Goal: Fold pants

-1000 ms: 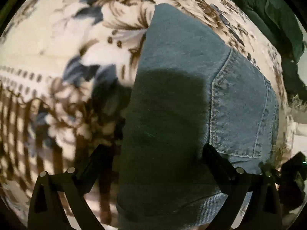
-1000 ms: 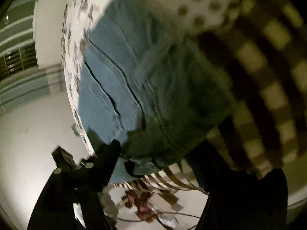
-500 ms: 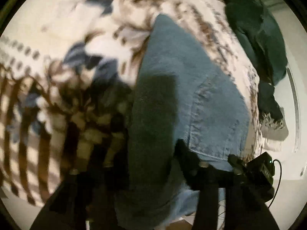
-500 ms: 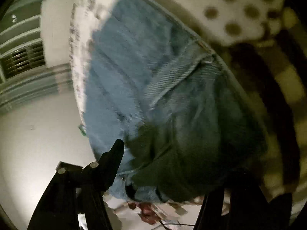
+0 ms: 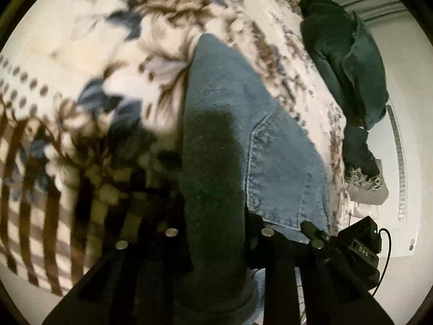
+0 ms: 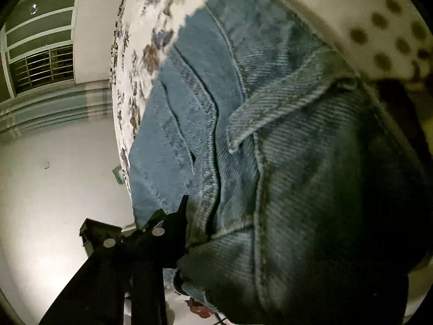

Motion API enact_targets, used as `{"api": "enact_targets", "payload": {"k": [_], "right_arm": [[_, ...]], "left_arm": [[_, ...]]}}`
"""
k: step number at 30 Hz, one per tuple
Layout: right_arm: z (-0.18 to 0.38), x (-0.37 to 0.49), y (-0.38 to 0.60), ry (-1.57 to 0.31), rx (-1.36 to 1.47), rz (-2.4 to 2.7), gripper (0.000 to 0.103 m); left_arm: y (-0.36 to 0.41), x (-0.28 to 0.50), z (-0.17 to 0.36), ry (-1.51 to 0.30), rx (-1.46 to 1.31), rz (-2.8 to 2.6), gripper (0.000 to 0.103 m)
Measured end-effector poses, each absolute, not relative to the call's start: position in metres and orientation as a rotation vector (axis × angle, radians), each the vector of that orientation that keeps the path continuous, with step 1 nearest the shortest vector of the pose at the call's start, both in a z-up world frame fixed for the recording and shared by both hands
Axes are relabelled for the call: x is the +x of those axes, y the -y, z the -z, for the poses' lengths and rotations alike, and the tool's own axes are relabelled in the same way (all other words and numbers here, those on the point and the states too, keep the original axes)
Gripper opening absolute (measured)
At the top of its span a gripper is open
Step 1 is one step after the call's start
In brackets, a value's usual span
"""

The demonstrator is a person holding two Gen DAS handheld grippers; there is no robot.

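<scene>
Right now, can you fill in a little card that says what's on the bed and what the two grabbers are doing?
main thing: blue jeans, lying on the flowery bedspread
back pocket: facing up
left gripper: fingers on either side of the jeans' near edge; whether it pinches the cloth is unclear
right gripper: one finger shows against the denim edge; the other is hidden, so grip unclear
also on bed: a dark pile of clothes at the far edge
</scene>
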State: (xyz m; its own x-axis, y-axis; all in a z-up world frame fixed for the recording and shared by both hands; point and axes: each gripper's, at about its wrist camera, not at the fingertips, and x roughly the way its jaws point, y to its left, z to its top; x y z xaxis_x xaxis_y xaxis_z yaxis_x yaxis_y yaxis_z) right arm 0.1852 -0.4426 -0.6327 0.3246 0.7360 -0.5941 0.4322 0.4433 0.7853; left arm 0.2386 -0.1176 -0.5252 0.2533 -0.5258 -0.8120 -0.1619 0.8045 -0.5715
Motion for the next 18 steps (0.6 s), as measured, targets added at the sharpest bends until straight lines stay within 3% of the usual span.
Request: {"api": "enact_targets", "payload": {"k": [13,18], "right_arm": [[0.491,0.215,0.436,-1.246,1.109,-0.370,0.034],[0.430,0.273,0.412,-1.194,1.069,-0.399,0.034]], "left_arm": [[0.097,0.263,0.397,-1.190,-0.673,0.306,0.020],[0.073,0.310,0.355,-1.121,-0.685,0.314,0.020]]}}
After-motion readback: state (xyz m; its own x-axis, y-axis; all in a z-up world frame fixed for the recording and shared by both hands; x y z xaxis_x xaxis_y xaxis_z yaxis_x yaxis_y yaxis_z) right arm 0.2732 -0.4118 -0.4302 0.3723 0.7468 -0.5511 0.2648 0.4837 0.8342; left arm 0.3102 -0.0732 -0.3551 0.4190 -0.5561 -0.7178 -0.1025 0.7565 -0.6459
